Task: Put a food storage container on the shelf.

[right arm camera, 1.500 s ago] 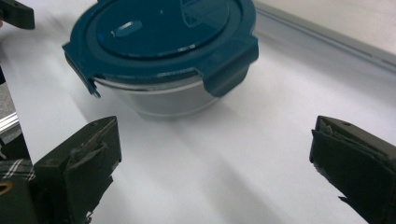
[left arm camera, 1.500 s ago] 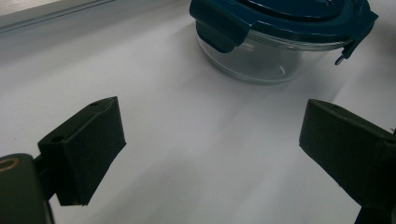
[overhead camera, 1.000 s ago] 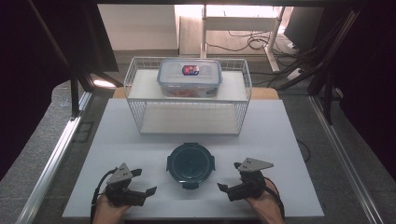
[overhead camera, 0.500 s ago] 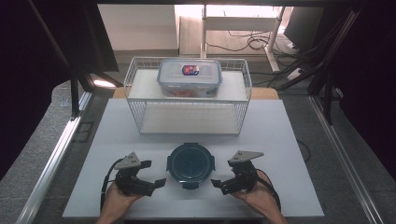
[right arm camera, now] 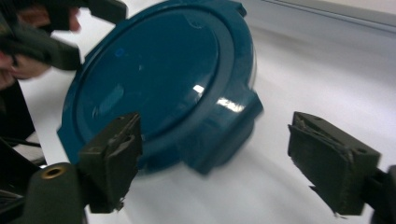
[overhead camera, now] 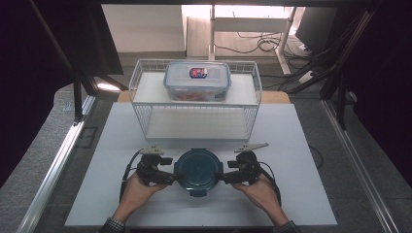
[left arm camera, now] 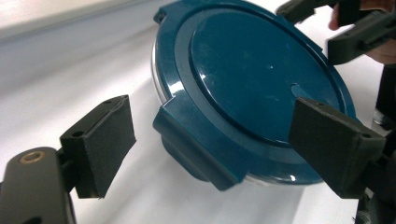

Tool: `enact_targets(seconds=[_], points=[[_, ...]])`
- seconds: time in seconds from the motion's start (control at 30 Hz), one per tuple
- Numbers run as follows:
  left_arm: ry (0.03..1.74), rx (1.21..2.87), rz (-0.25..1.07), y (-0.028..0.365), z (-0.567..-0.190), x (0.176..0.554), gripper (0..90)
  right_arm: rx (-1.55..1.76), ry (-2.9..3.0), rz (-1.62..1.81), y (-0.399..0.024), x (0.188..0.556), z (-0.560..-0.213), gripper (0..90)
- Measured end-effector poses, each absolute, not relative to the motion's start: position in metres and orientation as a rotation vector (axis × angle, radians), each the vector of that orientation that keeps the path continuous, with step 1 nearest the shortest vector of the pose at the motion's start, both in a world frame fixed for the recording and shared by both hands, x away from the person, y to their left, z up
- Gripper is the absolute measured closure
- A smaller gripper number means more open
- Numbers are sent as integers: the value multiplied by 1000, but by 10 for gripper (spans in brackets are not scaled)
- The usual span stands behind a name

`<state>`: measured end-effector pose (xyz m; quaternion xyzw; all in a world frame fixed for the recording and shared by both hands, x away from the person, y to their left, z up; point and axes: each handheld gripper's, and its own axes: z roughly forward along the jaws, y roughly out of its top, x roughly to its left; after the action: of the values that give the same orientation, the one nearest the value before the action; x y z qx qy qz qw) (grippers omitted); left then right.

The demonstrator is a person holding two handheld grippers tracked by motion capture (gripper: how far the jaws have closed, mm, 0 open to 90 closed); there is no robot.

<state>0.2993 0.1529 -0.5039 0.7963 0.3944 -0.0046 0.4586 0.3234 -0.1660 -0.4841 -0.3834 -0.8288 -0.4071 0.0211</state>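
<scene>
Flanking the round blue-lidded container (overhead camera: 198, 169) on the white table (overhead camera: 301, 145), the left tongs (overhead camera: 168, 171) and right tongs (overhead camera: 224, 171) are held apart, jaws just closing somewhat, a lid tab framed between each pair. Behind, a wire rack (overhead camera: 252, 92) is seen carrying a clear lunchbox (overhead camera: 197, 80), well apart.

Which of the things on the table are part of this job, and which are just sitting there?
In the job:
round blue container
left hand-held gripper, jaws around a lid tab
right hand-held gripper, jaws around a lid tab

Just sitting there:
white wire rack
clear lidded box on the rack
</scene>
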Motion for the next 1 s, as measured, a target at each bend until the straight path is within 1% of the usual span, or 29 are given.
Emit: enact_targets(seconds=[0.13, 0.2, 0.37, 0.4, 0.47, 0.5, 0.67, 0.8, 0.87, 1.0], points=[[972, 1950, -106, 153, -510, 303, 169, -1207, -2477, -1229, -159, 332, -489, 256], [967, 1929, -176, 156, -513, 304, 202, -1210, -2424, -1219, -162, 334, -491, 278], [1016, 1876, -251, 163, -516, 307, 273, -1217, -2323, -1199, -170, 340, -495, 339], [1028, 1863, -273, 165, -517, 307, 291, -1221, -2306, -1199, -172, 342, -496, 360], [1050, 1865, -316, 168, -519, 306, 313, -1219, -2300, -1182, -178, 343, -495, 460], [1060, 1856, -333, 170, -521, 305, 324, -1226, -2273, -1185, -180, 344, -495, 471], [1105, 1821, -388, 172, -523, 306, 339, -1251, -2250, -1170, -179, 345, -497, 459], [1135, 1761, -436, 177, -527, 308, 401, -1251, -2104, -1137, -184, 351, -508, 438], [1121, 1762, -429, 177, -526, 307, 417, -1248, -2058, -1153, -186, 353, -512, 463], [1077, 1778, -393, 179, -521, 300, 477, -1228, -2062, -1159, -189, 350, -506, 523]])
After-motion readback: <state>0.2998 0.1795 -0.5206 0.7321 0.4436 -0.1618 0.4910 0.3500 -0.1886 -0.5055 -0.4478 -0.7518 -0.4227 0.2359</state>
